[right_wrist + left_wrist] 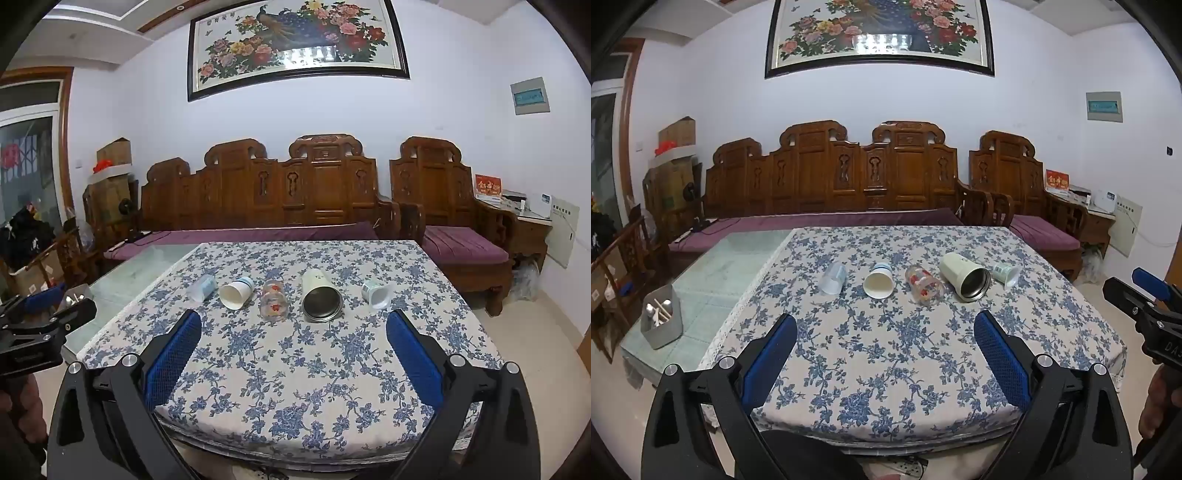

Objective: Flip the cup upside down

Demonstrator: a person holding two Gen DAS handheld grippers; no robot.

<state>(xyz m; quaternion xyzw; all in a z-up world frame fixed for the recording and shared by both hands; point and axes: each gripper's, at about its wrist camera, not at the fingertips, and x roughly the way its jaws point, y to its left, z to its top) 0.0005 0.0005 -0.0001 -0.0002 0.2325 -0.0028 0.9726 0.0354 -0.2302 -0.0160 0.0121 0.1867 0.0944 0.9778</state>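
Note:
Several cups lie on their sides in a row across the floral tablecloth (886, 354): a clear plastic cup (833, 277), a white paper cup (878, 281), a glass with red flowers (923, 285), a cream steel-lined tumbler (966, 277) and a small white cup (1007, 273). The same row shows in the right wrist view: clear cup (202, 288), paper cup (236, 292), flowered glass (274, 300), tumbler (319, 295), small cup (376, 293). My left gripper (886, 328) and right gripper (293, 325) are open and empty, held near the table's front edge, short of the cups.
A grey holder with utensils (661, 321) stands on the bare glass tabletop (713, 288) at the left. A carved wooden sofa (864, 177) with purple cushions runs behind the table. The right gripper shows at the left wrist view's right edge (1148, 306).

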